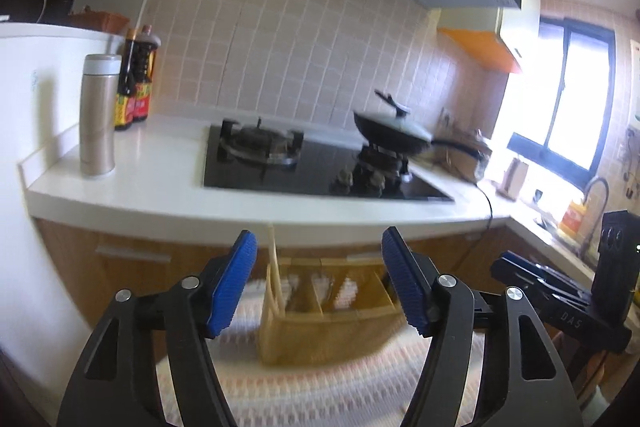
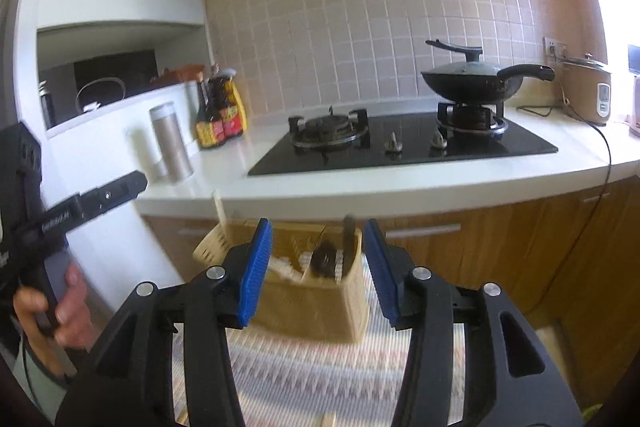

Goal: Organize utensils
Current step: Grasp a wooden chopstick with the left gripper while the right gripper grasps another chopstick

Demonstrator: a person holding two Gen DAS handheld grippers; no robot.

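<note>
A beige slotted utensil holder (image 1: 332, 327) stands on a patterned woven mat (image 1: 320, 395), just ahead of both grippers. Pale chopsticks (image 1: 273, 267) stand upright in its left compartment. In the right wrist view the holder (image 2: 316, 303) has dark-handled utensils (image 2: 347, 243) in its right compartment and chopsticks (image 2: 218, 215) at its left end. My left gripper (image 1: 319, 237) is open, with nothing between its blue pads. My right gripper (image 2: 318, 227) is open too and empty. Both sit short of the holder, apart from it.
Beyond the mat runs a white counter (image 2: 400, 187) with a black gas hob (image 2: 400, 147), a lidded wok (image 2: 472, 79), a steel flask (image 2: 172, 143) and sauce bottles (image 2: 220, 123). A rice cooker (image 2: 588, 95) is at the right. A hand (image 2: 68, 303) holds the left gripper's handle.
</note>
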